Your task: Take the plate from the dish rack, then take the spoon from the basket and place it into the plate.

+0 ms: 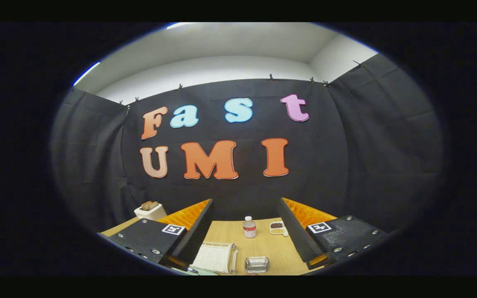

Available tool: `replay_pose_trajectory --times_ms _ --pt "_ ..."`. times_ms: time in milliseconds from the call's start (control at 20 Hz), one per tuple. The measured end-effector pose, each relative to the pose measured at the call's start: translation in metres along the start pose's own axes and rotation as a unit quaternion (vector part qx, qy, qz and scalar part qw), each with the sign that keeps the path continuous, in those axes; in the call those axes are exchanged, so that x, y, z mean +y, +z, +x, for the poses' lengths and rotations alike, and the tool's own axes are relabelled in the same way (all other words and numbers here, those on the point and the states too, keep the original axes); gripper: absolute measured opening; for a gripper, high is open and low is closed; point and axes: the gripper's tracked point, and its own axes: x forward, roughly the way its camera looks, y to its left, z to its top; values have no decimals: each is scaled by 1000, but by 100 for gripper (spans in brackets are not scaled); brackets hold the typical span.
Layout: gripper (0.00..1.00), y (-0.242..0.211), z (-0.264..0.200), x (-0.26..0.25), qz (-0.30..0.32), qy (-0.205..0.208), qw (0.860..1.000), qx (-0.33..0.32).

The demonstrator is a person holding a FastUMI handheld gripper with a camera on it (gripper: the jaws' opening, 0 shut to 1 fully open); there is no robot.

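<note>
The tongs are spread wide above the wooden counter, gripping nothing. Between the fingers, near the left one, stands a white dish rack; just right of it sits a clear glass dish. Beyond these are a small bottle and a shallow tray. A white toaster stands past the left finger.

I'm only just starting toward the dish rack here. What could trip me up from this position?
1. The hand-held gripper is open and aimed high at the wall; the dish rack sits low between the fingers, so the approach is hard to judge.
2. A glass dish lies close beside the rack and could get knocked.
3. A small bottle stands upright just beyond and might tip on an overshoot.
</note>
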Motion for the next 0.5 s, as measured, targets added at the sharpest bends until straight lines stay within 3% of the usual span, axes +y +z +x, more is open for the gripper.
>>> replay_pose_trajectory --times_ms 500 --pt "92 30 -4 4 -6 -1 999 -34"
